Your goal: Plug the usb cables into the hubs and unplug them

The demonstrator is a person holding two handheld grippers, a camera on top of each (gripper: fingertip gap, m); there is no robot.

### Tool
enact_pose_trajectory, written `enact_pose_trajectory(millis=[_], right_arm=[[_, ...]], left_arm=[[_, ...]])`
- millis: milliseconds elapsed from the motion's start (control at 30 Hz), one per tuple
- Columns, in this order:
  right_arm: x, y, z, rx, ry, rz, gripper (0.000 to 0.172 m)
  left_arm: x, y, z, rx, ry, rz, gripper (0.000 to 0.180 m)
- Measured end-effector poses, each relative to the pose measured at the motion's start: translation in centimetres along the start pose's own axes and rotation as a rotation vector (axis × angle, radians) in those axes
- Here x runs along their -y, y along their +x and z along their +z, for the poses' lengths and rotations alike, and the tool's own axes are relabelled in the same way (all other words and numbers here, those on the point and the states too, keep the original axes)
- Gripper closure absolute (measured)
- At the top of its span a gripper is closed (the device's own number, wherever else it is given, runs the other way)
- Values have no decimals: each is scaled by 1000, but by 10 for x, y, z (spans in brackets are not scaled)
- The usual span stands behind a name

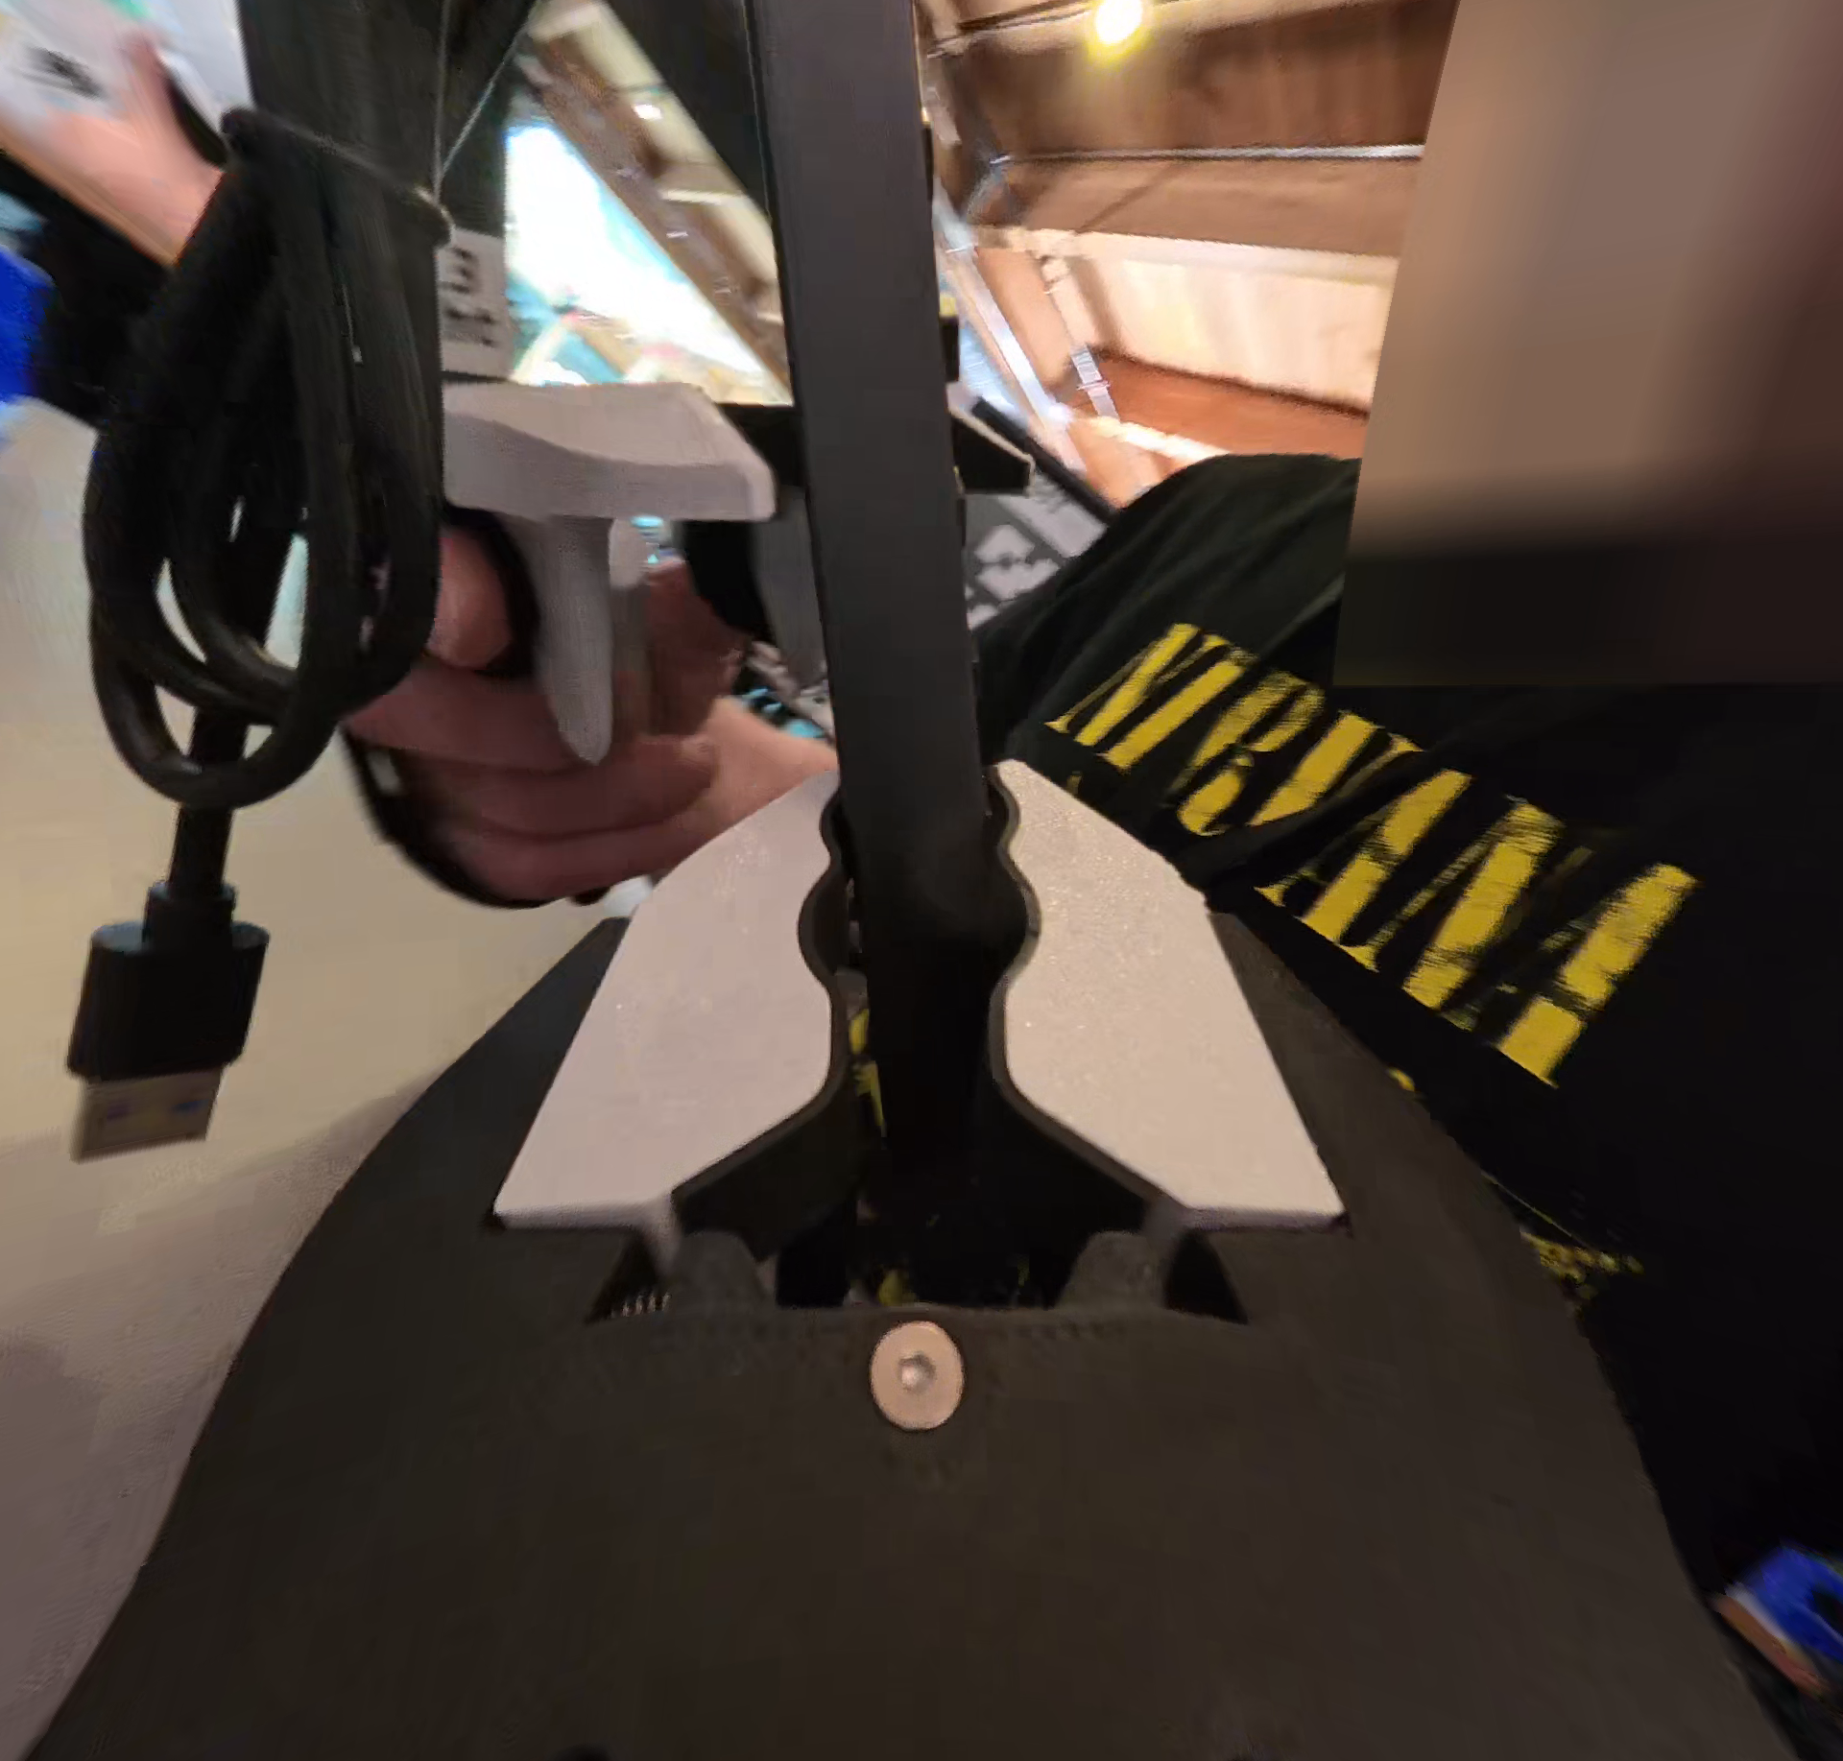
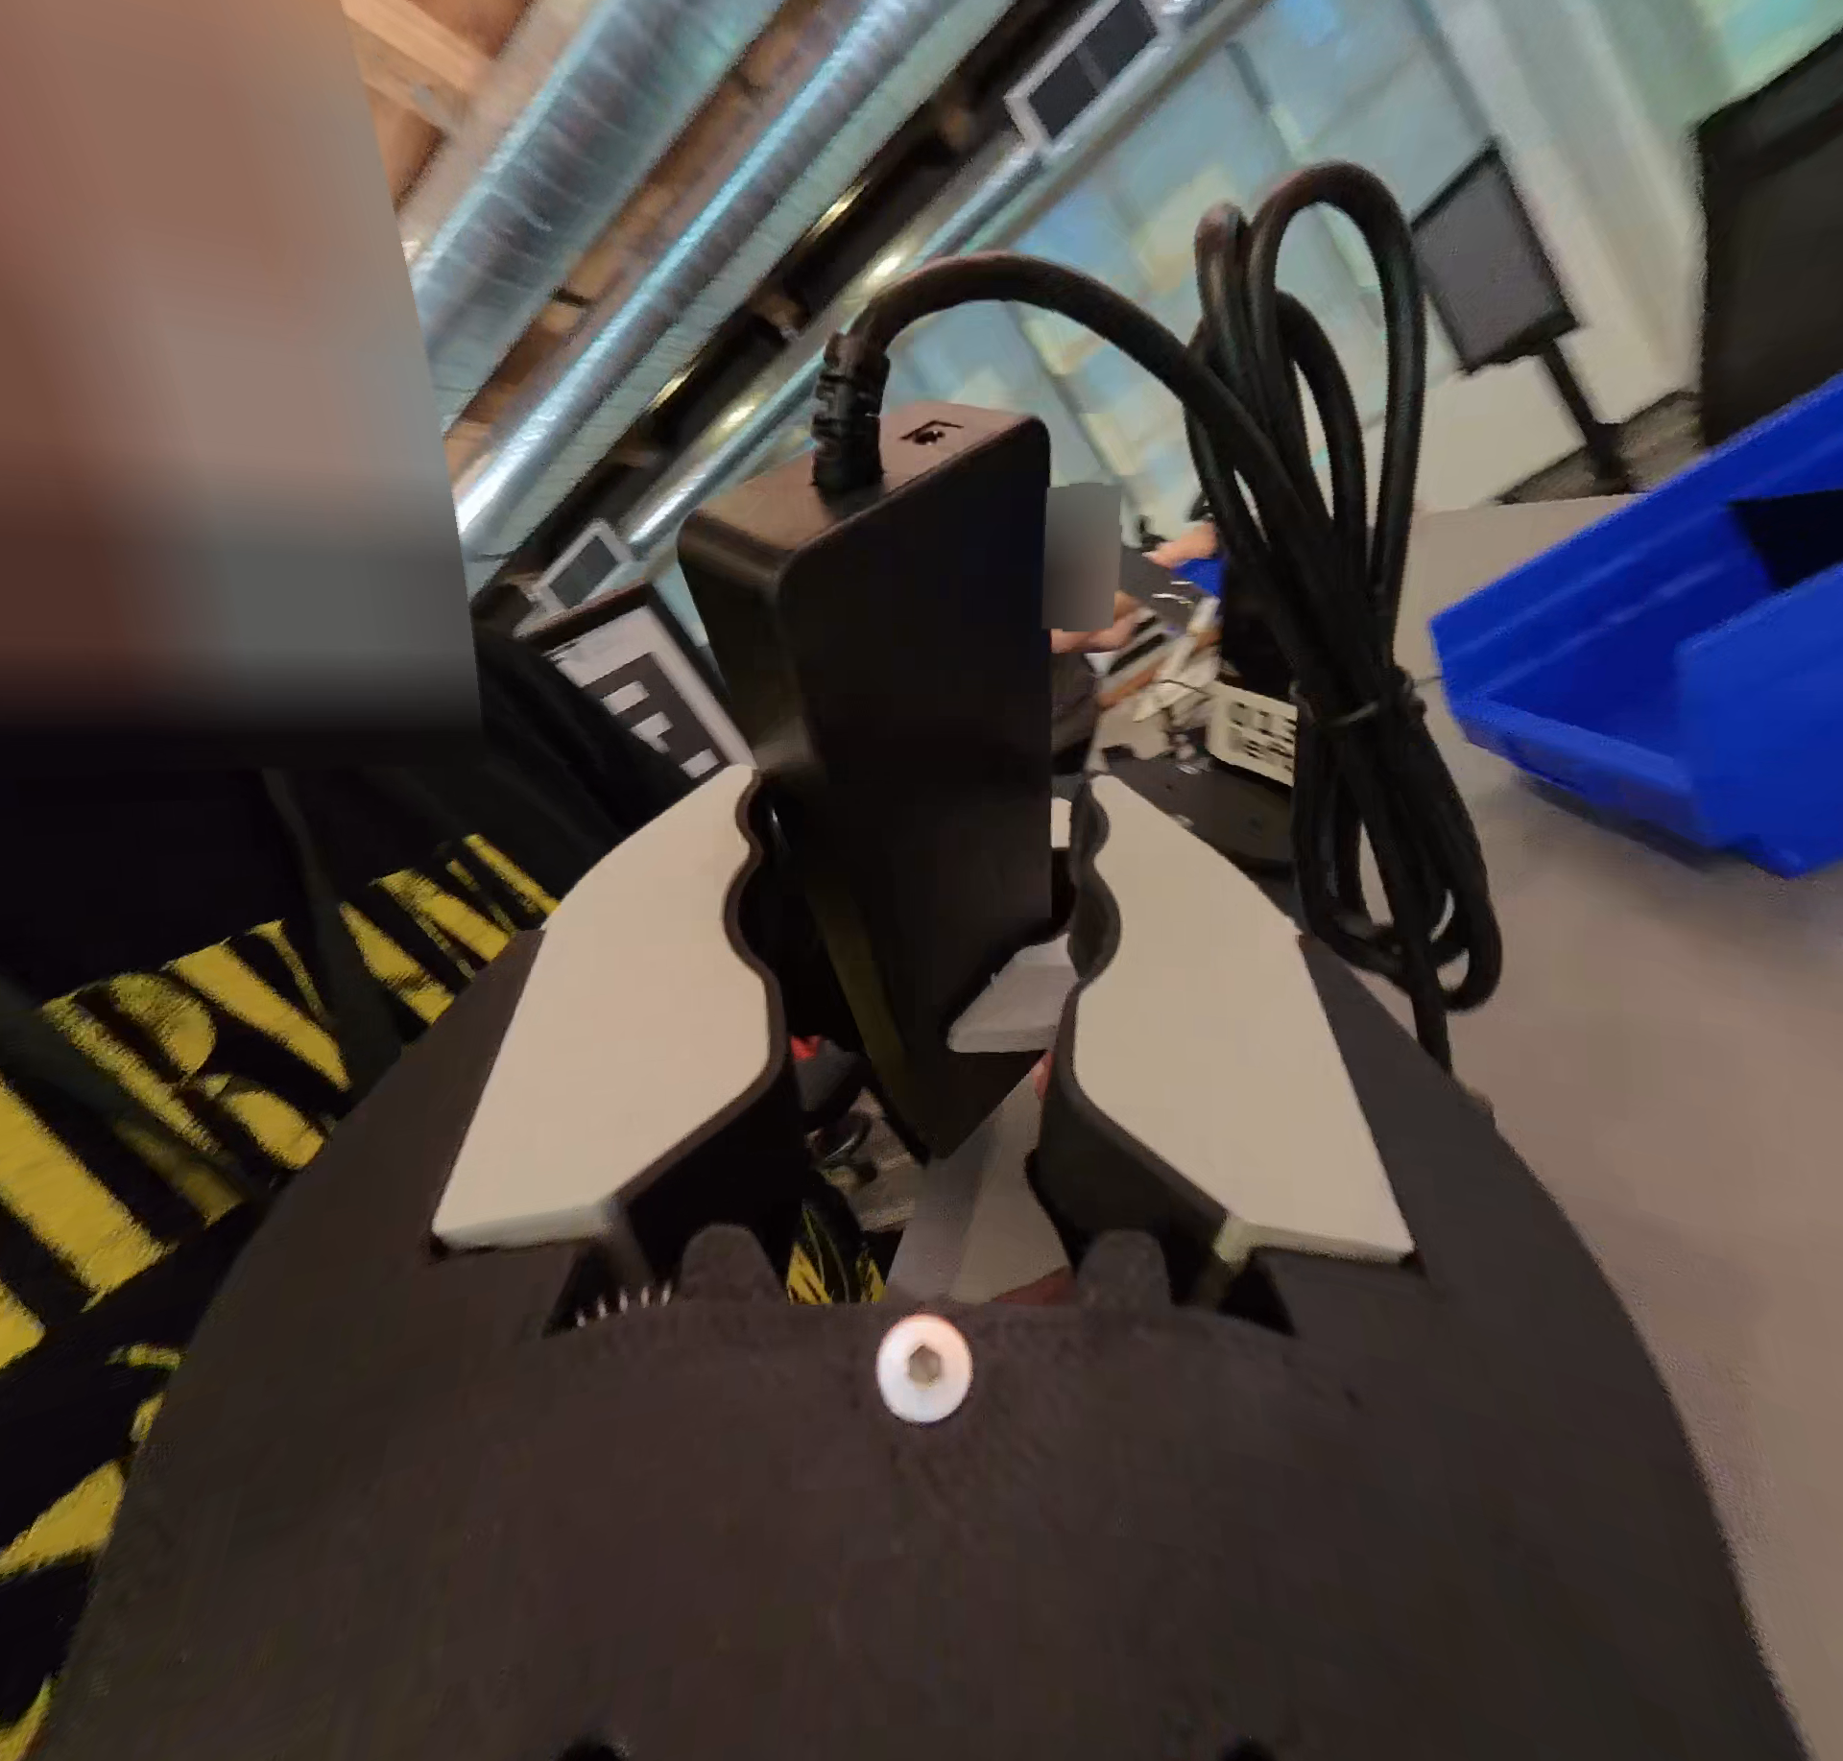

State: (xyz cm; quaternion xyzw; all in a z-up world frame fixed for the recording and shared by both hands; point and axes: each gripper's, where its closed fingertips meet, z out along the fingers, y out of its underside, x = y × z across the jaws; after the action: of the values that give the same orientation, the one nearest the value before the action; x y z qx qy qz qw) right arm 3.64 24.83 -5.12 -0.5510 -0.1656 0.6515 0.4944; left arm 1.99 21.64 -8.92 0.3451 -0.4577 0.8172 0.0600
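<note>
In the left wrist view, my left gripper point(image 1: 918, 816) is shut on the thin edge of a black USB hub point(image 1: 868, 417), which stands upright out of the jaws. The hub's black cable hangs in a tied coil point(image 1: 259, 477) at the left, ending in a free USB plug point(image 1: 150, 1045). In the right wrist view, my right gripper point(image 2: 922, 816) straddles the same hub point(image 2: 898, 696) across its wide face. A sliver of gap shows between the right pad point(image 2: 1092, 856) and the hub. The cable point(image 2: 997, 287) leaves the hub's top and runs to the coil point(image 2: 1376, 666).
A blue bin point(image 2: 1695, 666) stands on the grey table point(image 2: 1646, 1165) at the right. A person in a black shirt with yellow print point(image 1: 1396, 866) is close behind the grippers. A hand point(image 1: 519, 766) holds the right gripper's handle. There is about 5 centimeters between the tips of the two grippers.
</note>
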Motion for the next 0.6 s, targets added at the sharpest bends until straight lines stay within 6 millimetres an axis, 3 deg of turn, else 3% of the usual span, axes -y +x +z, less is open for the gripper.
enact_pose_trajectory(millis=[167, 333, 500, 600], right_arm=[[-24, -16, 17, 210, -161, -6, 94], [-30, -24, 21, 271, -210, -64, 103], [-25, -20, 16, 234, -168, -112, 106], [-17, -16, 7, 214, -128, -123, 106]], left_arm=[[-18, 3, 10, -163, -9, -104, 157], [-17, 9, 12, -222, -4, -98, 157], [-12, 0, 14, -121, 19, -52, 153], [-2, -6, -4, 27, 26, -5, 134]])
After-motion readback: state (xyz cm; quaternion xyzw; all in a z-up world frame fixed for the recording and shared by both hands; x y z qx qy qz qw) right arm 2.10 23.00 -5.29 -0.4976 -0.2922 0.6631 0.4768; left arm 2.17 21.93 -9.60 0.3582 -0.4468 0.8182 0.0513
